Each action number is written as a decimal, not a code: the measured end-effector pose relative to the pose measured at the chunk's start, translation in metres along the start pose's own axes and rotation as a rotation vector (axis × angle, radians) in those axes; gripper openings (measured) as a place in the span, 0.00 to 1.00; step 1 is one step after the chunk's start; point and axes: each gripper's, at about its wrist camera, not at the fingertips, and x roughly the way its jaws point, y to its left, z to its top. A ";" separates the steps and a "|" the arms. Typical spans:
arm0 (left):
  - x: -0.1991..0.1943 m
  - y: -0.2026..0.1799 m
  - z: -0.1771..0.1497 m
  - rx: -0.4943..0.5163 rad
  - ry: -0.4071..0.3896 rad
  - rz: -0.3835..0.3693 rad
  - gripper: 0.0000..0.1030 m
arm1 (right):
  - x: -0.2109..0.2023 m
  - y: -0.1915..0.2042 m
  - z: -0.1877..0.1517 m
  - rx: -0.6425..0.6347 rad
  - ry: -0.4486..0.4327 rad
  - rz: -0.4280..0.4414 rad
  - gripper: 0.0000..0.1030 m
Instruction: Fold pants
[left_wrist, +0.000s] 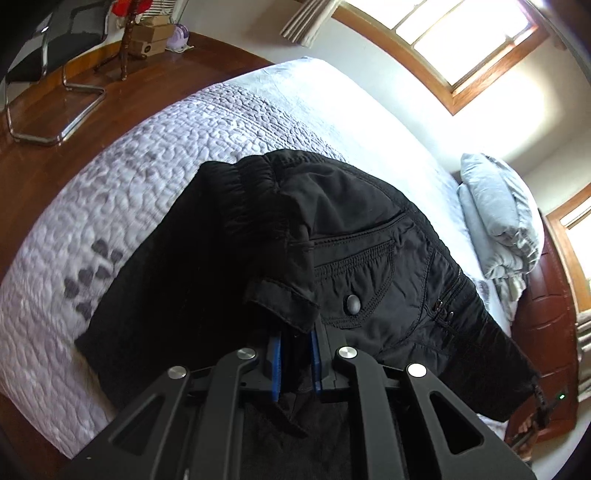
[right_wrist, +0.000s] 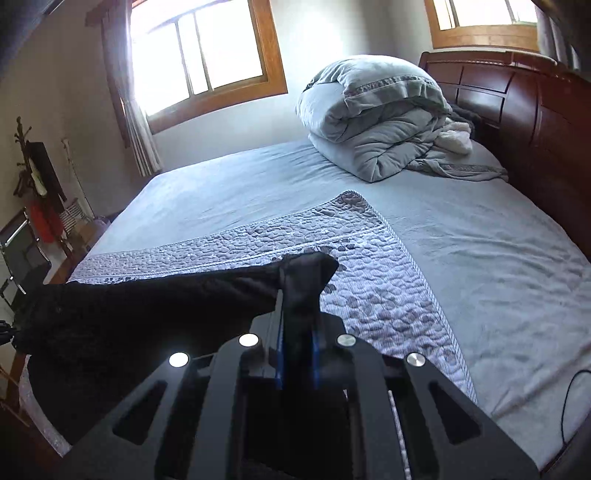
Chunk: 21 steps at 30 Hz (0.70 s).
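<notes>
The black pants hang lifted over the quilted mat on the bed, back pocket and button facing the left wrist camera. My left gripper is shut on a bunched fold of the pants near the pocket flap; fabric fills the gap between its blue pads. In the right wrist view the pants stretch away to the left. My right gripper is shut on another bunch of the black fabric, which sticks up past the fingertips.
A folded grey duvet lies at the head of the bed by the dark wooden headboard. A light blue sheet covers the bed. A chair stands on the wooden floor. A black cable lies at the bed's right edge.
</notes>
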 end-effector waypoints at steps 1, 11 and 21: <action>-0.007 0.008 -0.011 -0.018 -0.005 -0.019 0.12 | -0.011 -0.003 -0.012 0.008 -0.003 -0.002 0.09; -0.013 0.082 -0.102 -0.152 0.016 -0.065 0.14 | -0.049 -0.032 -0.137 0.157 0.136 -0.058 0.09; -0.026 0.106 -0.137 -0.247 -0.030 -0.003 0.66 | -0.035 -0.023 -0.208 0.103 0.325 -0.143 0.36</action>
